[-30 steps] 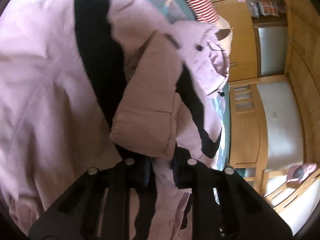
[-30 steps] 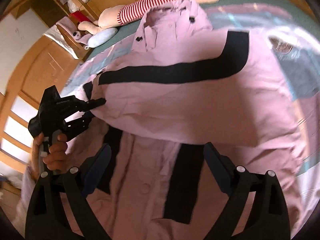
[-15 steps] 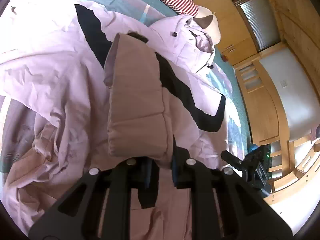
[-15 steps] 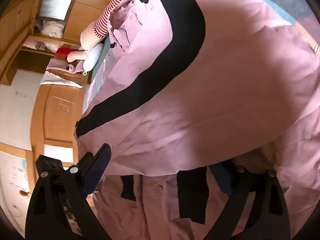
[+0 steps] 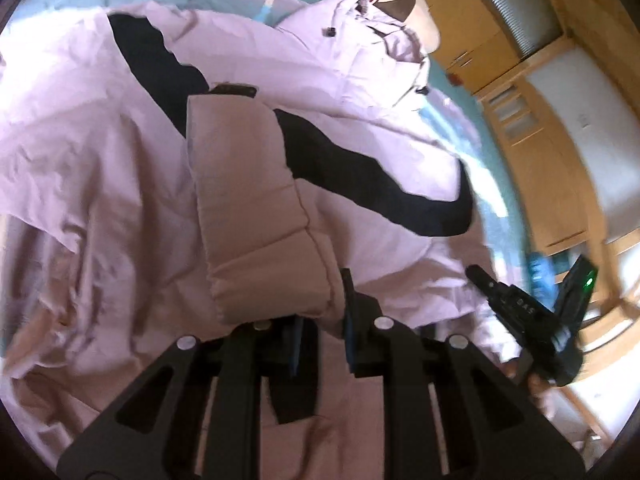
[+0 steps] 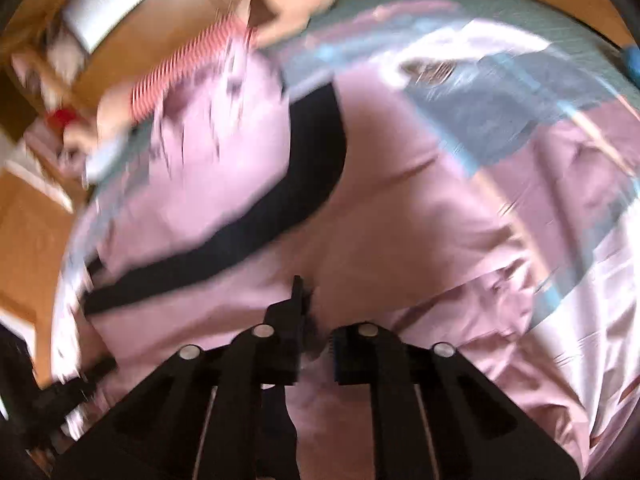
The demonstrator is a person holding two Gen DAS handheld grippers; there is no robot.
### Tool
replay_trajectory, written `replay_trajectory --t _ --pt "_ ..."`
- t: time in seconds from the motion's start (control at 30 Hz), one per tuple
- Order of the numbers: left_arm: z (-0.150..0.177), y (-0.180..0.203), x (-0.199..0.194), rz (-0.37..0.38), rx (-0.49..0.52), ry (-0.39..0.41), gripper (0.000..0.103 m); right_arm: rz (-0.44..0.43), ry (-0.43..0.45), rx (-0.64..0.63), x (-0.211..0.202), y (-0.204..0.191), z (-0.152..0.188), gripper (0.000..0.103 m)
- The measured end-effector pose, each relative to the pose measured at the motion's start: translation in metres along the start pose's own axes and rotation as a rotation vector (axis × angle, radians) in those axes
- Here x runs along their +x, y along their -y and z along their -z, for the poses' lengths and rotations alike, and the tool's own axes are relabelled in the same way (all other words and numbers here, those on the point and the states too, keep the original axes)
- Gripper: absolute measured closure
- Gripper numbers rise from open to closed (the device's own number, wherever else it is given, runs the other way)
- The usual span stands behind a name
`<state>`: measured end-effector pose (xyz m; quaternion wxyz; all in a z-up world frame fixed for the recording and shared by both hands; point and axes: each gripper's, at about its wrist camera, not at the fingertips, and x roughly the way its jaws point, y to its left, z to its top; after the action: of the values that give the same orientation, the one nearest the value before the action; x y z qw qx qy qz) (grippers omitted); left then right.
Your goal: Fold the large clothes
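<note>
- A large pale pink padded jacket (image 5: 100, 184) with a broad black curved band (image 5: 360, 168) is being spread across a bed covered by a teal and grey patterned sheet (image 6: 520, 92).
- The jacket's long axis is running from the near edge of the bed to the far end, with its collar (image 5: 384, 36) pointing away toward a striped red-and-white soft toy (image 6: 180, 72) lying at the far end.
- A padded sleeve (image 5: 256, 216) is being held by the left gripper (image 5: 320, 344), whose jaws are standing narrow and pinching the sleeve's near end; the sleeve is lying over the jacket body, its length pointing away from the gripper toward the collar.
- The right gripper (image 6: 314, 344) is being pressed into the pink fabric at the jacket's near part; its jaws have just been closing and are now standing narrow with a fold of cloth pinched between them.
- In the left wrist view the right gripper (image 5: 520, 312) is being seen at the lower right, at the jacket's right edge, with a green light glowing on it.
- The right wrist view is being blurred by motion, so small details of the collar cannot be told.
- Wooden cupboards (image 5: 516, 20) are being seen beyond the bed.
</note>
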<state>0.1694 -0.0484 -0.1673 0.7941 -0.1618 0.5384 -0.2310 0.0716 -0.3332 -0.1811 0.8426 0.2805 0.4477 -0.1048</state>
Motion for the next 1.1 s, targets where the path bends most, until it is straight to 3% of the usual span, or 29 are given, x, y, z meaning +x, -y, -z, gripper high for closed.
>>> replay_trajectory --t 0.07,0.1,0.17,0.27,0.3,0.4,0.47,0.57,0.67,0.73,0.8,0.9,0.97,1.07,1.1 --pt "-0.002 -0.005 0.001 -0.014 -0.009 0.001 0.085 -0.074 -0.078 0.003 0.005 0.001 0.007 0.048" --pt "-0.003 -0.009 0.001 -0.007 -0.031 -0.002 0.085 -0.108 -0.109 -0.012 0.004 -0.006 0.009 0.042" --pt "-0.006 -0.018 0.002 -0.001 -0.069 -0.008 0.084 -0.115 -0.129 -0.102 -0.003 -0.022 0.012 0.040" --pt "-0.006 -0.024 0.003 -0.045 -0.082 -0.002 0.083 -0.127 -0.129 -0.388 -0.022 -0.067 0.024 0.042" --pt "-0.007 -0.024 0.004 -0.058 -0.082 -0.001 0.083 -0.188 -0.113 -0.444 -0.031 -0.080 0.031 0.042" --pt "-0.006 -0.025 0.009 -0.068 -0.084 -0.011 0.082 -0.314 -0.043 -0.445 -0.047 -0.088 0.034 0.042" --pt "-0.005 -0.021 0.010 -0.091 -0.062 -0.003 0.082 -0.279 0.013 -0.439 -0.049 -0.085 0.029 0.042" --pt "-0.004 -0.013 0.008 -0.121 -0.037 0.004 0.077 -0.049 0.044 -0.410 -0.028 -0.068 0.012 0.042" --pt "-0.003 -0.012 0.002 -0.151 -0.038 0.008 0.056 0.163 -0.022 -0.343 0.007 -0.039 0.001 0.042" --pt "-0.003 -0.013 -0.010 -0.189 -0.063 0.066 0.024 0.137 -0.075 -0.259 0.017 -0.020 -0.004 0.042" --pt "-0.002 -0.008 -0.032 -0.240 -0.053 0.175 0.017 0.120 -0.092 -0.223 0.017 -0.014 -0.007 0.042" --pt "-0.002 0.006 -0.055 -0.295 0.018 0.304 0.010 0.165 -0.087 -0.272 0.019 -0.021 -0.004 0.039" --pt "-0.003 0.014 -0.056 -0.328 0.075 0.333 0.010 0.204 -0.078 -0.330 0.018 -0.025 0.002 0.033" --pt "-0.016 0.023 -0.019 -0.338 0.172 0.193 0.019 0.255 -0.055 -0.394 0.020 -0.036 0.006 0.032" --pt "-0.018 0.023 -0.008 -0.338 0.190 0.150 0.035 0.246 -0.045 -0.394 0.015 -0.036 0.007 0.032"
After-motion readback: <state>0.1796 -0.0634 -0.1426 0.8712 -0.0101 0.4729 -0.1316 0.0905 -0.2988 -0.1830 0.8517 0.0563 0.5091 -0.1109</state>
